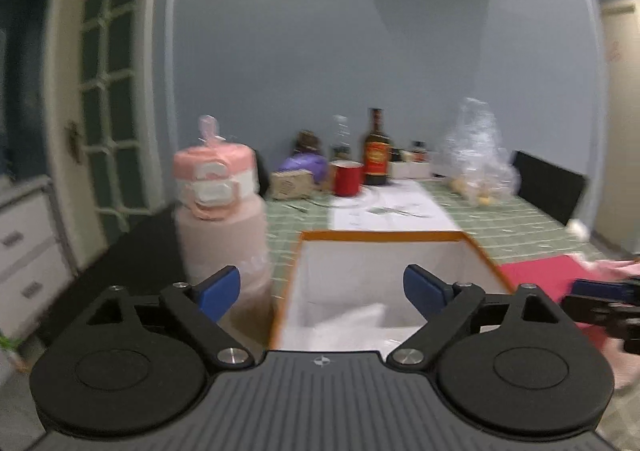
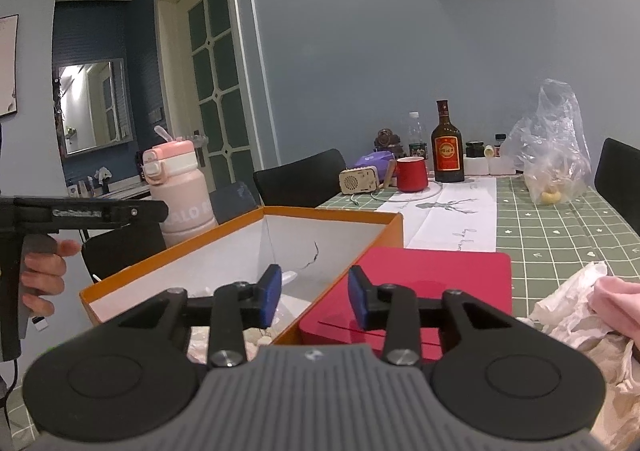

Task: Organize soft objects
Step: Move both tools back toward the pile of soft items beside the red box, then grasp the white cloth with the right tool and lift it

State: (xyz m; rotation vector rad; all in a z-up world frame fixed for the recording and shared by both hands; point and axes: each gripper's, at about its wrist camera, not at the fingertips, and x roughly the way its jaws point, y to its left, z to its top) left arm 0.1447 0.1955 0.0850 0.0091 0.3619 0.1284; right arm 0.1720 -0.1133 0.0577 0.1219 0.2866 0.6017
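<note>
Your left tool (image 1: pixel 322 287) hangs wide open and empty over the orange-rimmed box (image 2: pixel 256 247), white soft stuff already inside, and your right tool (image 2: pixel 314 297), half open, grips nothing, so next reach for the pink cloth (image 2: pixel 618 301) right of the box.

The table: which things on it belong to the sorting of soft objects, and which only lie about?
Job: orange box; pink cloth; white soft items in the box.

Lying about: pink bottle; red mug; brown bottle; plastic bag; red lid.
</note>
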